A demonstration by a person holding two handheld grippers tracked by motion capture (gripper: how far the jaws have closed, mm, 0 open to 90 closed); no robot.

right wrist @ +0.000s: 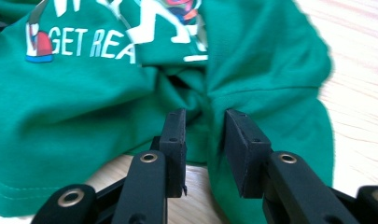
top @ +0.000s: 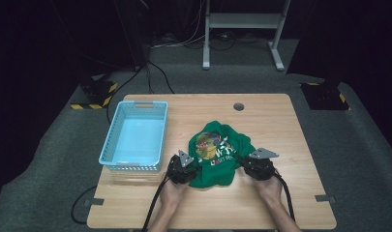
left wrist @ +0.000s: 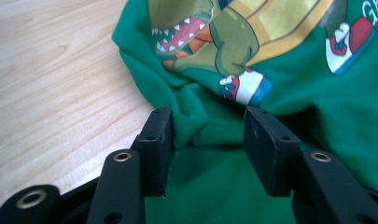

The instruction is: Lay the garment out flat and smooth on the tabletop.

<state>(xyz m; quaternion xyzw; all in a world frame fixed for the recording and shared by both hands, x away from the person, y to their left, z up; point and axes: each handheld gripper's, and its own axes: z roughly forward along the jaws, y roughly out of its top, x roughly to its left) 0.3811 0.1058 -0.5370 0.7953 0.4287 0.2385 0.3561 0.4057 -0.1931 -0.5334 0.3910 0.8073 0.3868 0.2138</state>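
I am working a crumpled green T-shirt (top: 218,154) that is lying on the wooden table (top: 280,145), right of the light-blue basket (top: 135,137) and nearer my edge than the round cable hole (top: 238,106). The shirt is bunched, with its dinosaur print (left wrist: 214,37) facing up.

I am holding my left gripper (top: 183,169) at the shirt's near-left edge. In the left gripper view, its jaws are standing apart with a fold of green cloth (left wrist: 191,116) rising between them. The left jaw is touching that fold; the right jaw is sitting over cloth, with a gap to the fold. The jaws are not clamping anything.

I am holding my right gripper (top: 257,166) at the shirt's near-right edge. In the right gripper view, its jaws are parted more narrowly, and a gathered ridge of cloth (right wrist: 203,112) is lying between them. Bare table is showing under the jaws, so the hem is ending there. The white lettering (right wrist: 93,44) is lying beyond, to the left in that view.

Both my hands are resting low over the table, well apart, one on each side of the shirt.
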